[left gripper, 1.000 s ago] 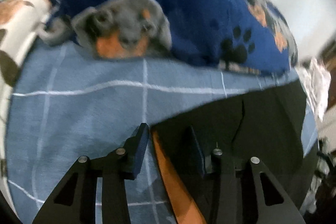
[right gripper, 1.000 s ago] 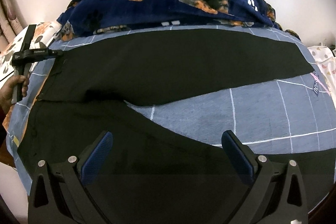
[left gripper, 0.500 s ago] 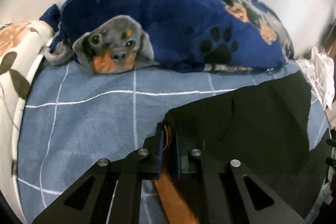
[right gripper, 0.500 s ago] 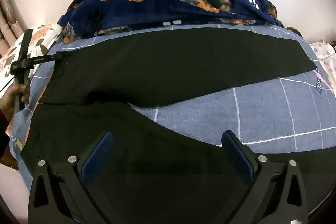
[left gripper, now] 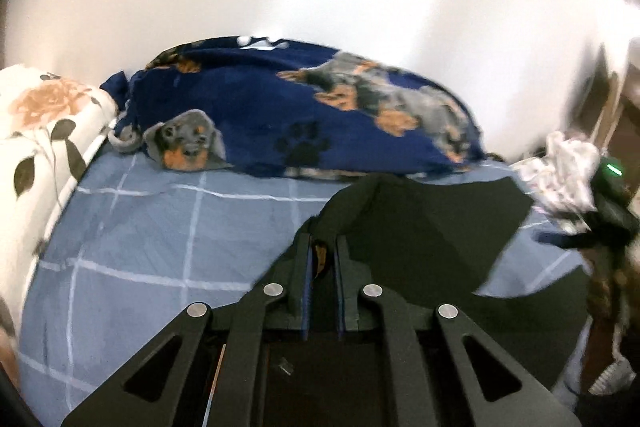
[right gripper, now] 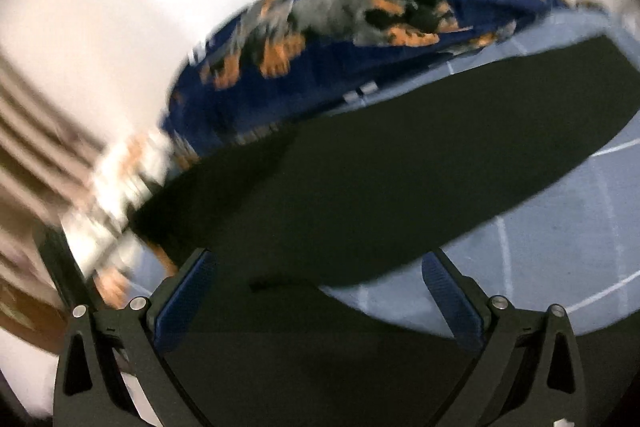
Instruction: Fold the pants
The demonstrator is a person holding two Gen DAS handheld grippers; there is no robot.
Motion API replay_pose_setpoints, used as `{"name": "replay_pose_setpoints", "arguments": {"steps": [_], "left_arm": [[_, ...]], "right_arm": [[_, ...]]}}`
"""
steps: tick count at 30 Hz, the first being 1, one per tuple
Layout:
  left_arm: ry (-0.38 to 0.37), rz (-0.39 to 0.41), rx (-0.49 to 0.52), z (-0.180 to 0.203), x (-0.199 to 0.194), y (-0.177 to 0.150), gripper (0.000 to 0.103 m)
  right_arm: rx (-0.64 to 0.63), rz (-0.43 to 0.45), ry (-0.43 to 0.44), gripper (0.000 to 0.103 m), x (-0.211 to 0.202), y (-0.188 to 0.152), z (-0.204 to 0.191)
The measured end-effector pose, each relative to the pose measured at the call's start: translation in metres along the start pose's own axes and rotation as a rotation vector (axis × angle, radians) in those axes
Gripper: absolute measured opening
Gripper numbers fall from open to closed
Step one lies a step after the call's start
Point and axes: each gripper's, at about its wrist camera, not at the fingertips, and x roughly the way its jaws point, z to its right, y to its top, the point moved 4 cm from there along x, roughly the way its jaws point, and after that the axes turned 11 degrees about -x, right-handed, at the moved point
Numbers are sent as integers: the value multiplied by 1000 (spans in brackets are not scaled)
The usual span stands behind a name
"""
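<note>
Two tongs are seen: the left tongs (left gripper: 322, 259) are clenched on the black pants (left gripper: 420, 223), lifted off the bed (left gripper: 160, 227) toward 12 o'clock for folding, while the right tongs (right gripper: 316, 291) are held released above them.

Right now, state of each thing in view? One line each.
left gripper: shut on the black pants, corner lifted off the bed.
right gripper: open, holding nothing, over the pants.
black pants: partly lifted at one end, the rest spread on the bedsheet.
blue checked bedsheet: flat under the pants.
dog-print blanket: bunched against the wall.
floral pillow: lying at the bed's edge.
</note>
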Motion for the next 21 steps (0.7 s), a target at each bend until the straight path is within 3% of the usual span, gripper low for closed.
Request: {"name": "replay_pose_setpoints", "arguments": {"steps": [4,9,13,14,16,17,18,21], "left_arm": [[-34,-5,-33,18,-29,-28,9],[-42,-26,-109,20,-42,-52,9],[-38,-50,-150,20,-46,-68,9],[-39,-53,-155,20,-46,-70,9],[-35,-61,-161,20,-48,-74,9],[-29,-62,-164,19,-48,-74,9],[-30,-68,-174,17,-47,-75,9],[-18,-74,-204,8,-48,-76,10]], "right_arm": [[185,8,156,103,13,27,18],[233,-50,156,103,49,46,34],[332,-87,212,101,84,60,45],[334,-95,211,96,92,63,45],[340,-115,208,76,107,69,48],[353,-127,213,47,112,69,50],[365,-143,228,7,117,68,50],[327,-136,197,6,105,57,45]]}}
